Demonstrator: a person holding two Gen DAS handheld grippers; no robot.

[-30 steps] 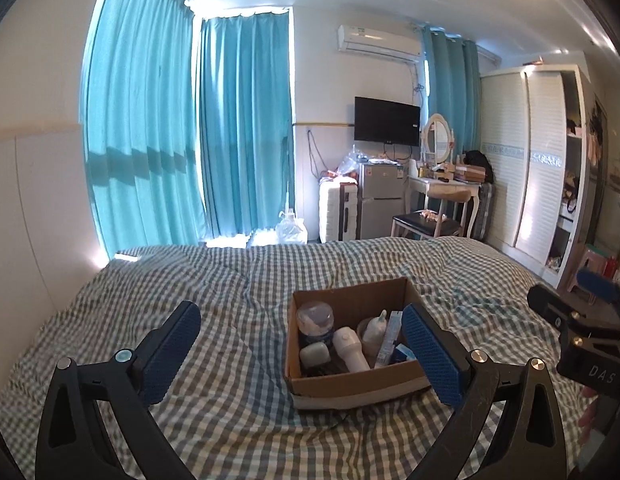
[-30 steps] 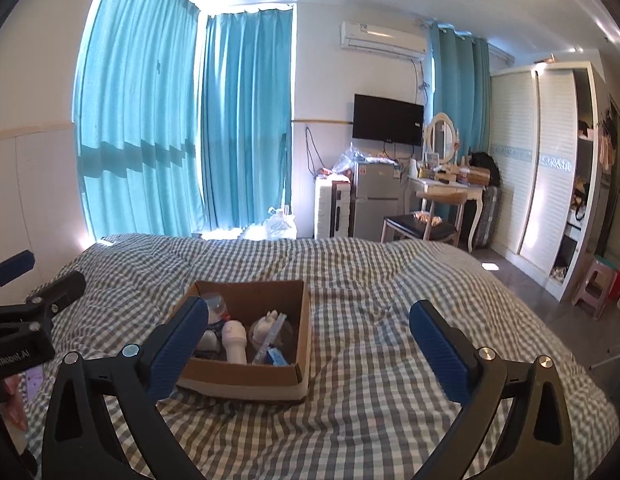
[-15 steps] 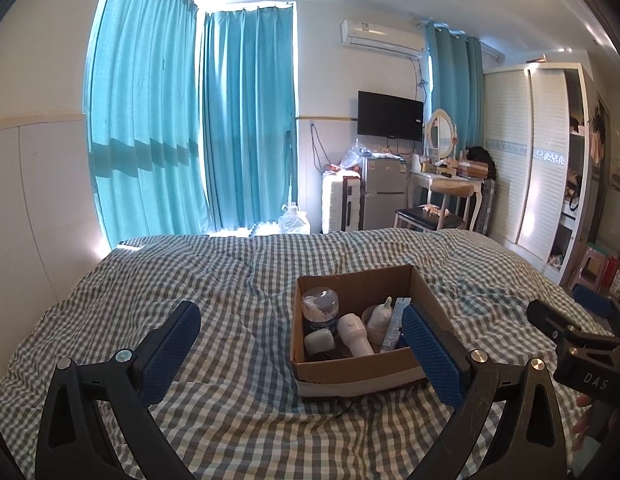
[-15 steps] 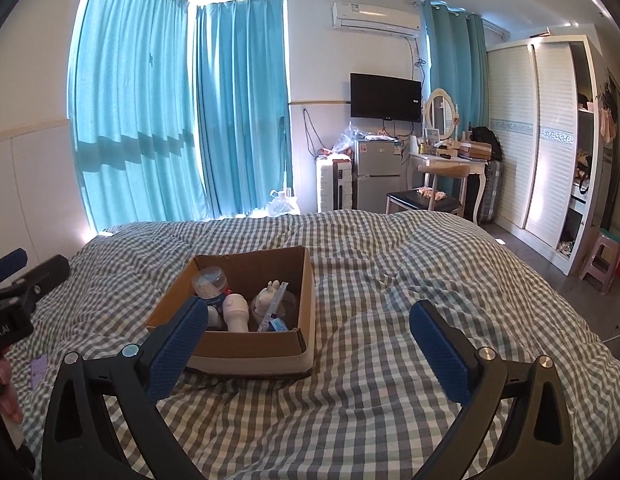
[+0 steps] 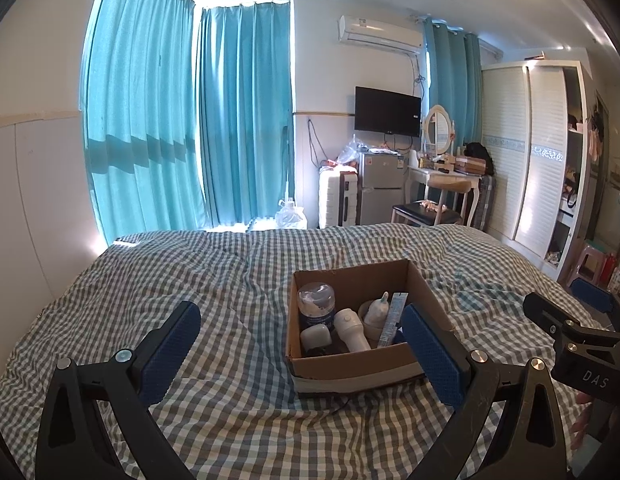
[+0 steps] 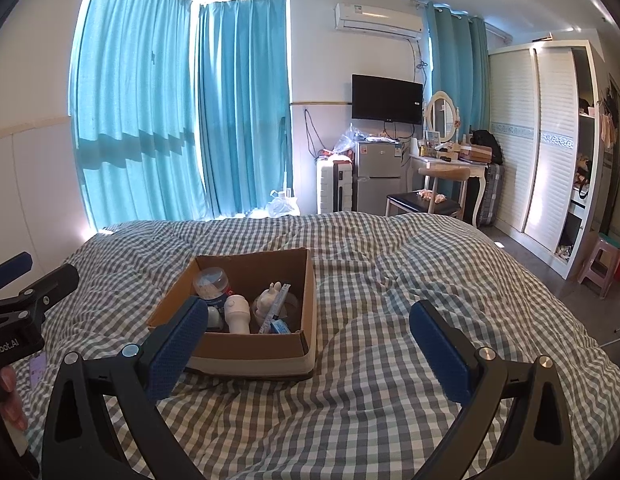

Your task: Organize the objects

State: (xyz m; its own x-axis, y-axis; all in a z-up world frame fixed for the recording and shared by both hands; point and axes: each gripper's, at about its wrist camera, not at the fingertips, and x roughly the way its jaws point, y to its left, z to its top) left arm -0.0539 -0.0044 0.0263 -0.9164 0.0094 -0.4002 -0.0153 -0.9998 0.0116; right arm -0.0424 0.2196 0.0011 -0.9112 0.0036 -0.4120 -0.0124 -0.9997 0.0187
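Note:
A brown cardboard box sits on the checked bedspread. In it are a clear-capped jar, a white handheld device, a white bottle, a small white rabbit figure and a flat blue-white packet. My left gripper is open and empty, just short of the box. My right gripper is open and empty, to the box's right front.
The other gripper shows at each view's edge: the right one, the left one. Beyond the bed stand blue curtains, a suitcase, a fridge, a dressing table with chair and a white wardrobe.
Both grippers have risen and tilted down slightly, so the box and bed sit a little lower and closer in both views. Both stay open.

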